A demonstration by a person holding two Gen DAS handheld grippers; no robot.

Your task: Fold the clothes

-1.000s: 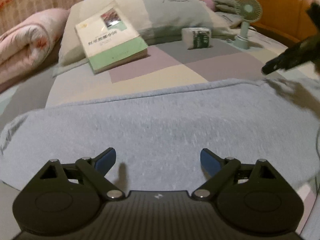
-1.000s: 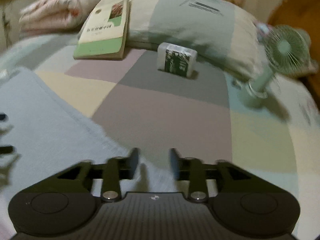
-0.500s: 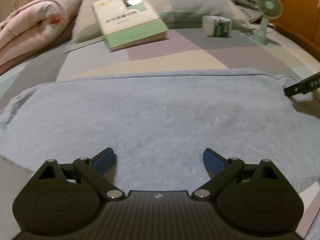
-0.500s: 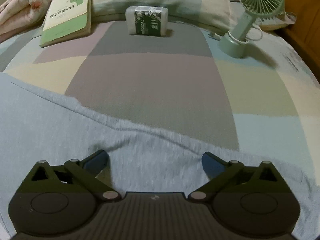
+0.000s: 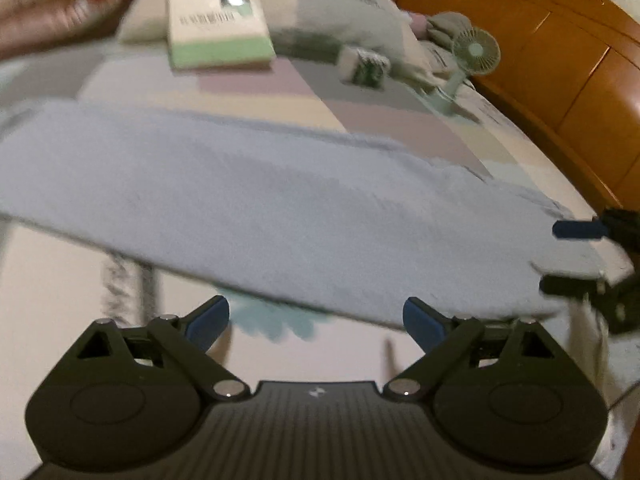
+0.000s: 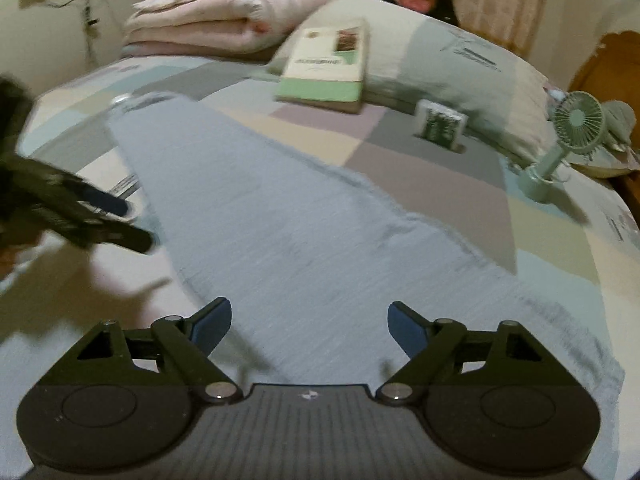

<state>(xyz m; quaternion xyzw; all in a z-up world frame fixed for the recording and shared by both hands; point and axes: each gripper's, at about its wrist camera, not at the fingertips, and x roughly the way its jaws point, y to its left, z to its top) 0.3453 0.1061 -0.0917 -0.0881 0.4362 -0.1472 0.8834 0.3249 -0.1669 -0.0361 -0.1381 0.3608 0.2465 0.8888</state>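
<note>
Both grippers are lining up for the next fold. The pale blue garment (image 6: pixel 304 216) lies flat on the bed (image 6: pixel 560 280), just ahead of the spread, empty left hand-held gripper (image 5: pixel 316 316) and under the right hand-held gripper (image 6: pixel 310 322), whose jaws have just narrowed slightly but stand wide. Next, each must pinch the near edge.

Both wrist views look down, close over the bed (image 5: pixel 400 128), sharing the blue garment (image 6: pixel 280 216).

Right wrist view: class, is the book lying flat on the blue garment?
No. The book leans against the pillow at the far end of the bed, well clear of the blue garment.
</note>
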